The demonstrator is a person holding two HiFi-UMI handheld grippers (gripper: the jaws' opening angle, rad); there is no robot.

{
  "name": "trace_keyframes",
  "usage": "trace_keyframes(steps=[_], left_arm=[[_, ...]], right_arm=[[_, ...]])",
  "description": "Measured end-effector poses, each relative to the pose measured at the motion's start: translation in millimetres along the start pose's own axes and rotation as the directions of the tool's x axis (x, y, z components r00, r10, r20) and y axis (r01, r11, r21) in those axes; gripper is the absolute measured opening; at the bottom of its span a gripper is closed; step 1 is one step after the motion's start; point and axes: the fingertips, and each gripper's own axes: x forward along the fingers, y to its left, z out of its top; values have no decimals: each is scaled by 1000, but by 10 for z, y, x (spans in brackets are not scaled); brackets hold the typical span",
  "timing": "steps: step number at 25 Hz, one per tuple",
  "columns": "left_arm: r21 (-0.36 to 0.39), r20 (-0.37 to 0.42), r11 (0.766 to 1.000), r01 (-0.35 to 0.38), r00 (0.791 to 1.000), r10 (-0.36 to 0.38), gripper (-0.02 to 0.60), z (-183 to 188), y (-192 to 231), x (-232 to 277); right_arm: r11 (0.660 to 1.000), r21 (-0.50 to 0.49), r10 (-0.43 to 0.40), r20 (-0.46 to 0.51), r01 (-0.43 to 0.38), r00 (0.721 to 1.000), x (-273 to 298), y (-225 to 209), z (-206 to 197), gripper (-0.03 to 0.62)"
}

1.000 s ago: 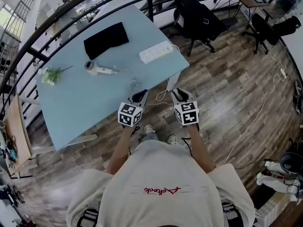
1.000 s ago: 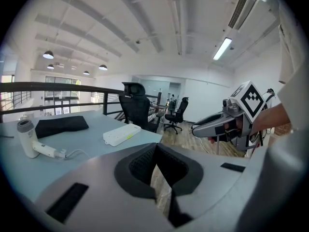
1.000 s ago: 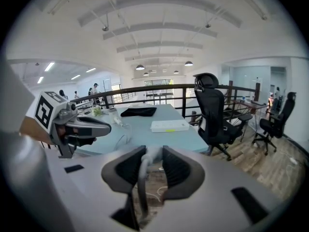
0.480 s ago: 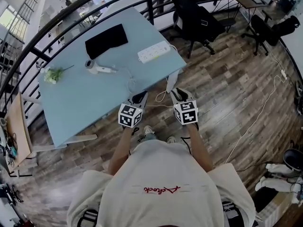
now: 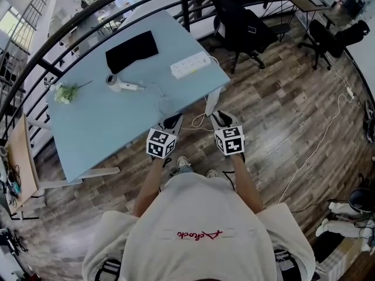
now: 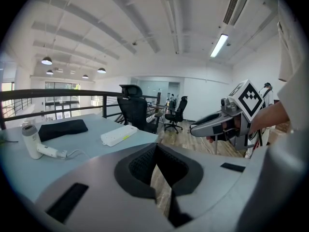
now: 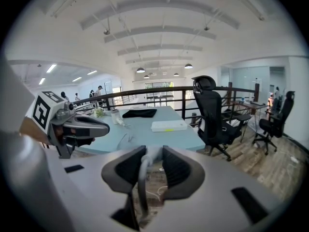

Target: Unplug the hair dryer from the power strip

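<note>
A white hair dryer (image 5: pixel 117 84) lies on the light blue table (image 5: pixel 99 127), with its cord trailing toward the table's near edge. The white power strip (image 5: pixel 191 65) sits at the far right corner with nothing plugged into it. My right gripper (image 5: pixel 218 117) is off the table's near edge, shut on the dryer's white plug (image 7: pixel 153 152), and the cord (image 7: pixel 141 180) hangs down between its jaws. My left gripper (image 5: pixel 174 120) hovers beside it, shut and empty; its pads (image 6: pixel 145 163) meet. The dryer (image 6: pixel 33 140) and the strip (image 6: pixel 119 135) lie well ahead of both grippers.
A black cloth (image 5: pixel 131 50) and a small sprig of flowers (image 5: pixel 64 92) lie on the table's far side. A dark railing (image 5: pixel 76 16) runs behind the table. Black office chairs (image 5: pixel 243 25) stand to the right, and a white cable (image 5: pixel 316 139) crosses the wood floor.
</note>
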Motion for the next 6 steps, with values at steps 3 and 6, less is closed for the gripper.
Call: trace_keyframes(steps=[3, 6], left_arm=[[2, 1, 1000, 2, 1000, -2, 6, -13, -9, 0], [3, 0, 1000, 4, 1000, -4, 7, -20, -8, 14]], right_arm=[[1000, -1, -1, 1, 1, 1000, -1, 7, -13, 120], [1000, 1, -1, -1, 1, 1000, 13, 6, -20, 120]])
